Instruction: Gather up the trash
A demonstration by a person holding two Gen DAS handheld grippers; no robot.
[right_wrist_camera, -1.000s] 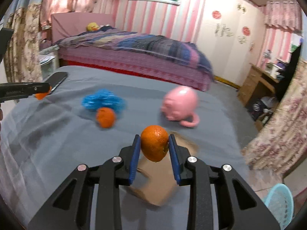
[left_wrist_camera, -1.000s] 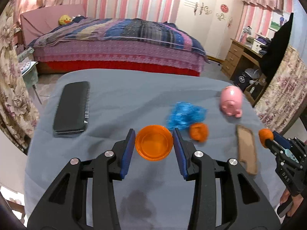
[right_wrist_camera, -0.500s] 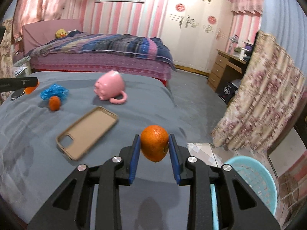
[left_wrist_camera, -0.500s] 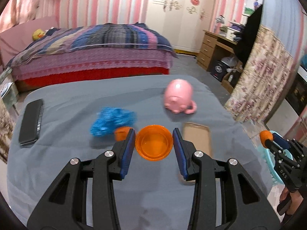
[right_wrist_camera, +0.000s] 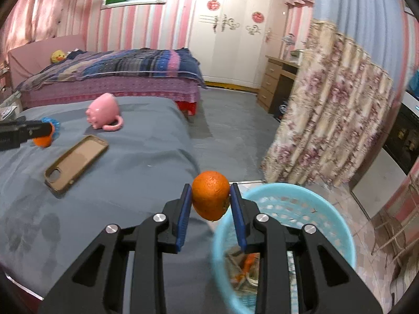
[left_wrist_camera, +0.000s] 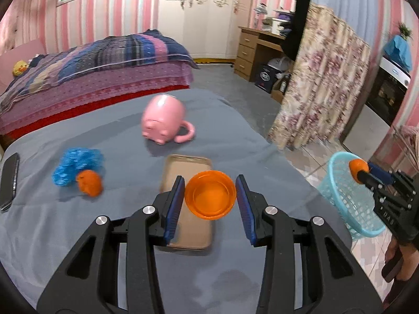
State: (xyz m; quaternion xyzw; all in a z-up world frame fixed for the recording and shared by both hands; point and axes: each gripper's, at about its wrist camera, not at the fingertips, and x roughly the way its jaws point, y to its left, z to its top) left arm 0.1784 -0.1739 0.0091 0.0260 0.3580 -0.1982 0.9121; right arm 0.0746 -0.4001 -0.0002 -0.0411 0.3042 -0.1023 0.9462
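Observation:
My left gripper (left_wrist_camera: 210,198) is shut on a small orange plastic cup (left_wrist_camera: 210,195), held above the grey table over a tan phone case (left_wrist_camera: 187,183). My right gripper (right_wrist_camera: 210,198) is shut on an orange (right_wrist_camera: 211,195) at the table's right edge, beside the rim of a light blue waste basket (right_wrist_camera: 332,217) on the floor. From the left wrist camera, the right gripper (left_wrist_camera: 362,170) with its orange (left_wrist_camera: 357,165) hangs over that basket (left_wrist_camera: 345,201). A crumpled blue wrapper (left_wrist_camera: 78,163) and a second orange (left_wrist_camera: 90,182) lie on the table at left.
A pink pig mug (left_wrist_camera: 165,120) lies on its side at the back of the table. A black phone (left_wrist_camera: 9,180) rests at the left edge. The basket holds some scraps (right_wrist_camera: 244,267). A floral curtain (right_wrist_camera: 327,120) and a bed (right_wrist_camera: 112,76) stand beyond.
Both grippers have swung to the right with their loads still held. The basket has come into view, and the right gripper's orange now sits at its rim.

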